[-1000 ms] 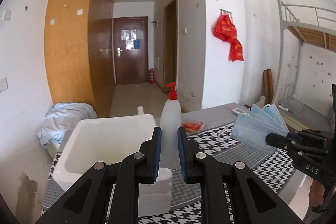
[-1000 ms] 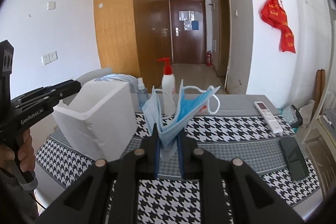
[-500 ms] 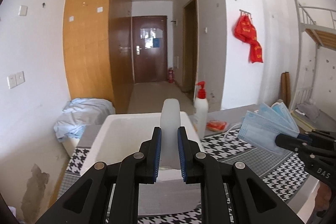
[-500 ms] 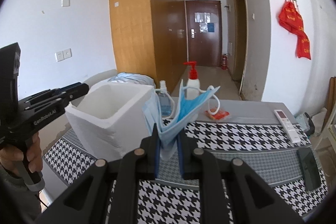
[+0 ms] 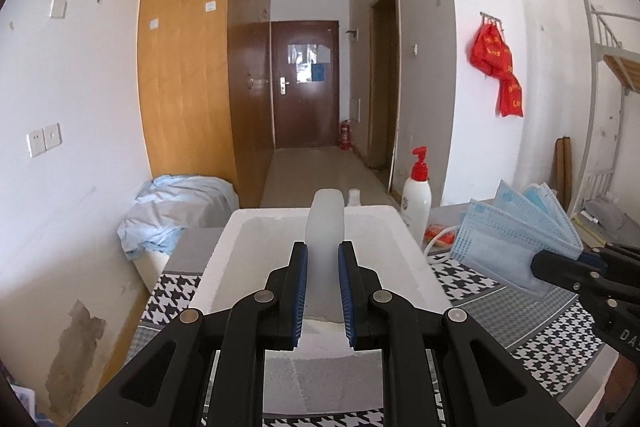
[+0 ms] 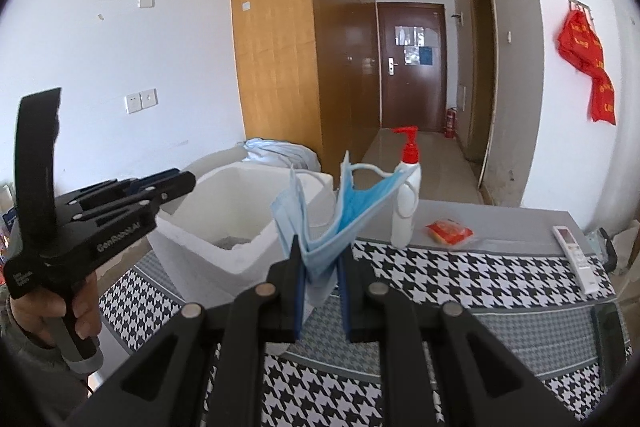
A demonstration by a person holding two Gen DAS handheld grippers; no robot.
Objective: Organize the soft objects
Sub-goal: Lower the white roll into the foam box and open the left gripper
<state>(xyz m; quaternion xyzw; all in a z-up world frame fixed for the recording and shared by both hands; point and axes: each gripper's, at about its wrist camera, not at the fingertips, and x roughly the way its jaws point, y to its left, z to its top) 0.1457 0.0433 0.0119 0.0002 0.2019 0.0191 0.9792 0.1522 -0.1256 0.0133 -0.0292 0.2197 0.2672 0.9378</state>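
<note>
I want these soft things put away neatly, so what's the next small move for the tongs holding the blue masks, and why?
Probably carry the right tongs leftward until the blue masks hang over the white foam box, then let go. The masks are pinched between the pads and sit just right of the box's rim, not above its opening. The left tongs grip a translucent bottle over it.

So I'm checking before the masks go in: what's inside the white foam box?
The right wrist view shows a grey patch low inside the white foam box; what it is, I cannot tell. The near wall covers the rest. In the left view a translucent bottle blocks the middle.
</note>
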